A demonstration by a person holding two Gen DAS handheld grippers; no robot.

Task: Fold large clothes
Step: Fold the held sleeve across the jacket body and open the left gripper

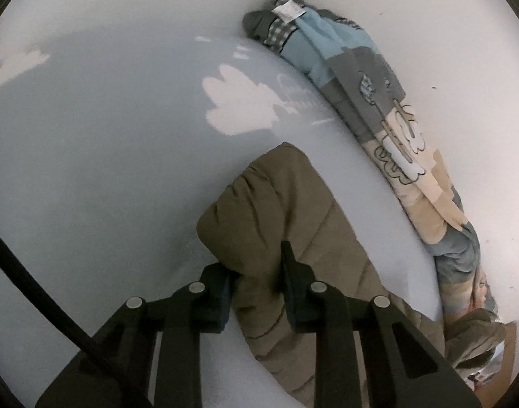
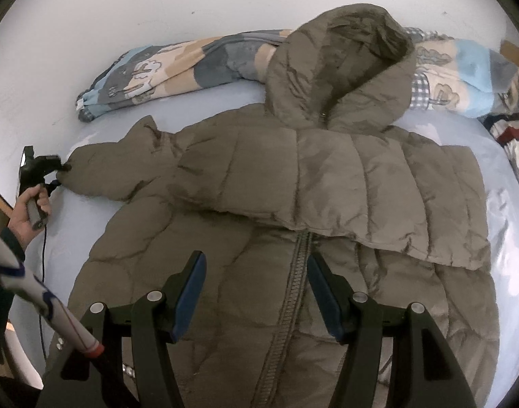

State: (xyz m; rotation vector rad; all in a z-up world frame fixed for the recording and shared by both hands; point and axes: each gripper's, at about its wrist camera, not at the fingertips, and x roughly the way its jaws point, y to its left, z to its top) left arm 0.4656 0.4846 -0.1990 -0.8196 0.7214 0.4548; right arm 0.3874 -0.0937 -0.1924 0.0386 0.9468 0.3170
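Olive quilted fabric fills the lower half of the right wrist view, where our right gripper (image 2: 256, 292) hangs with its blue-padded jaws spread wide over the puffer jacket (image 2: 293, 238), holding nothing; the jacket's zipper (image 2: 293, 292) runs up between the two fingers. Above that, one sleeve lies folded across the chest toward the right of the frame, and the other sleeve (image 2: 123, 166) stretches out to the left edge, where our left gripper (image 2: 60, 175) pinches the cuff, with our hand (image 2: 28, 210) wrapped round its handle. A cable (image 2: 43, 272) drops from that handle down the left side. Higher still, the hood (image 2: 344, 68) props up at the centre top, resting against a rolled patterned blanket (image 2: 164, 64) in blue, grey and beige that runs along the far edge of the pale blue bed sheet (image 2: 511, 255). In the left wrist view, the left gripper (image 1: 256, 272) at the bottom centre has its jaws closed in on the sleeve cuff (image 1: 259, 210), the brown padding bunched between them. Beyond the cuff the sheet (image 1: 106, 153) spreads over the left and centre, with a bright patch of light on it near the middle. The blanket (image 1: 361, 95) curves along the upper right, a white label (image 1: 290, 10) showing at its top end, against the white wall (image 1: 446, 34).
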